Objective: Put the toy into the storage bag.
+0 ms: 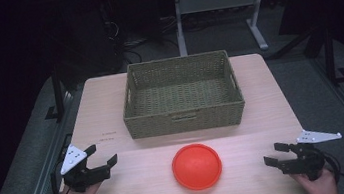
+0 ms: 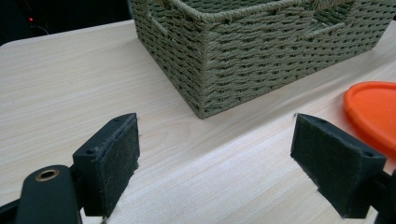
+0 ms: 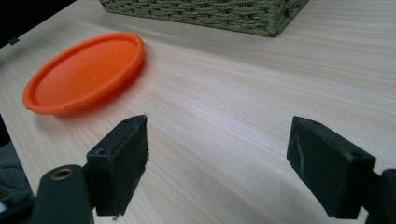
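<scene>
An orange round plate (image 1: 197, 166) lies on the light wooden table (image 1: 112, 120), near the front edge and in front of a woven green basket (image 1: 183, 94). At the table's front left corner, a hand holds my left gripper (image 1: 102, 154) with its jaws wide open and nothing between them. My right gripper (image 1: 274, 153) hovers at the front right, also open and empty, pointing toward the plate. In the left gripper view the basket (image 2: 261, 51) is ahead and the plate (image 2: 373, 112) sits at the right edge. The right gripper view has the plate (image 3: 86, 72) at upper left.
The basket (image 3: 210, 11) is empty and stands in the middle of the table. Bare wood stretches between each gripper and the plate. Beyond the table lie a dark floor, cables and white desk legs (image 1: 256, 25).
</scene>
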`<state>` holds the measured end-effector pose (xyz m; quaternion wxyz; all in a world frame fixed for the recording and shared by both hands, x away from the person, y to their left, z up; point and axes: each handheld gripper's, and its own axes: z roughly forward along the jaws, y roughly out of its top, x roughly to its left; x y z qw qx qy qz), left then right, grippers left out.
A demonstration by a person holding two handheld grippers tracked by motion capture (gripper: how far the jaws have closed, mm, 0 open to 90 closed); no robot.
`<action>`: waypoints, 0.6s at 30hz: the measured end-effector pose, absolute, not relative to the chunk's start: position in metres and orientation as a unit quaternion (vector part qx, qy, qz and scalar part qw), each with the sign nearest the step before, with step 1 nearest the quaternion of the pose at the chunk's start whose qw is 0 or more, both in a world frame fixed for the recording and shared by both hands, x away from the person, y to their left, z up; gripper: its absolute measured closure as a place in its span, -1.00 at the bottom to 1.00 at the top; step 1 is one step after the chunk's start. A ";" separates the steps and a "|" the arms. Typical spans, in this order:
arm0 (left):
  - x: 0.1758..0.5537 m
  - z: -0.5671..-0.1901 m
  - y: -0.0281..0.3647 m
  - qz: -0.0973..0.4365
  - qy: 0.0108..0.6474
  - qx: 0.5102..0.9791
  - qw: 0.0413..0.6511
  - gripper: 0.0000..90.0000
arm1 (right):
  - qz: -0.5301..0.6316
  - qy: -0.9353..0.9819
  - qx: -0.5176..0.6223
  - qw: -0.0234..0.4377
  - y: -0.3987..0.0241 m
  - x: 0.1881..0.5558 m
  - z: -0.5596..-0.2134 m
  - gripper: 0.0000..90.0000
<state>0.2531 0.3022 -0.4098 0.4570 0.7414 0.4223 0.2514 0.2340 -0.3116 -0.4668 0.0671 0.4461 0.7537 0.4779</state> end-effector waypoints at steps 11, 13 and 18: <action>0.252 -0.410 0.306 0.251 0.423 0.739 0.459 -0.67 | 0.477 0.754 0.449 0.051 -0.303 0.234 -0.466 -0.58; 0.252 -0.410 0.306 0.251 0.422 0.738 0.463 -0.67 | 0.482 0.754 0.445 0.038 -0.299 0.235 -0.464 -0.59; 0.254 -0.411 0.304 0.249 0.419 0.741 0.461 -0.67 | 0.470 0.766 0.438 0.027 -0.288 0.235 -0.462 -0.60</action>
